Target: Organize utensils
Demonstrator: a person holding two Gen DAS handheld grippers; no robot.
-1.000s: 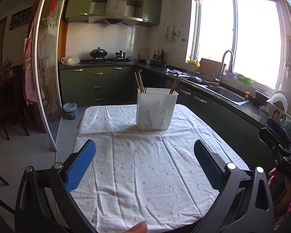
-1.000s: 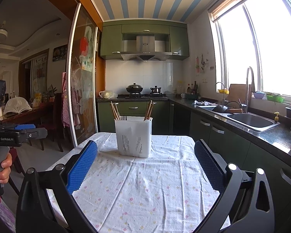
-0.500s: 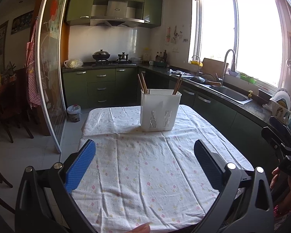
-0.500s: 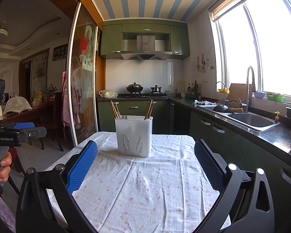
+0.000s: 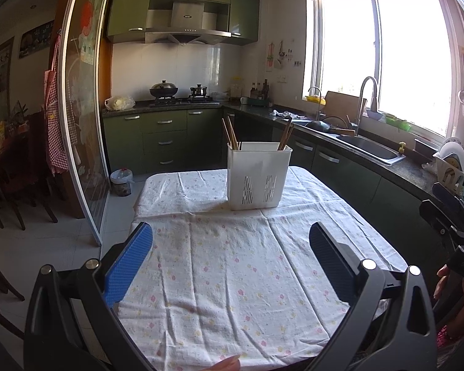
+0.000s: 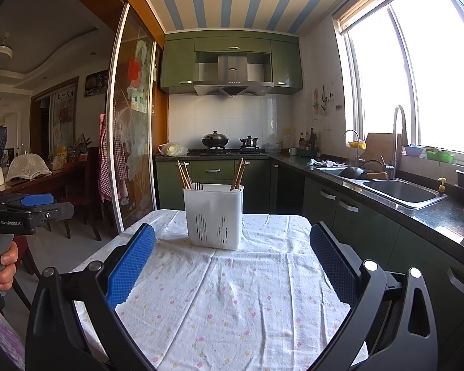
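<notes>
A white slotted utensil holder (image 5: 256,177) (image 6: 214,216) stands upright toward the far end of the table with the floral cloth (image 5: 232,266) (image 6: 229,296). Wooden chopsticks (image 5: 229,133) (image 6: 182,174) lean out of its left compartment, and more chopsticks (image 5: 286,134) (image 6: 238,173) out of its right. Dark fork tines (image 6: 198,186) peek above the rim between them. My left gripper (image 5: 230,253) is open and holds nothing, well short of the holder. My right gripper (image 6: 232,256) is open too, also back from the holder.
A dark counter with a sink (image 6: 402,190) and tap runs along the right under the window. Green cabinets and a stove with pots (image 6: 215,139) fill the back wall. A glass sliding door (image 6: 133,142) stands left. A small bin (image 5: 120,181) sits on the floor.
The left wrist view has risen and tilted up a little, so the holder sits lower in its frame. The right wrist view is almost unchanged. Both grippers stay open.
</notes>
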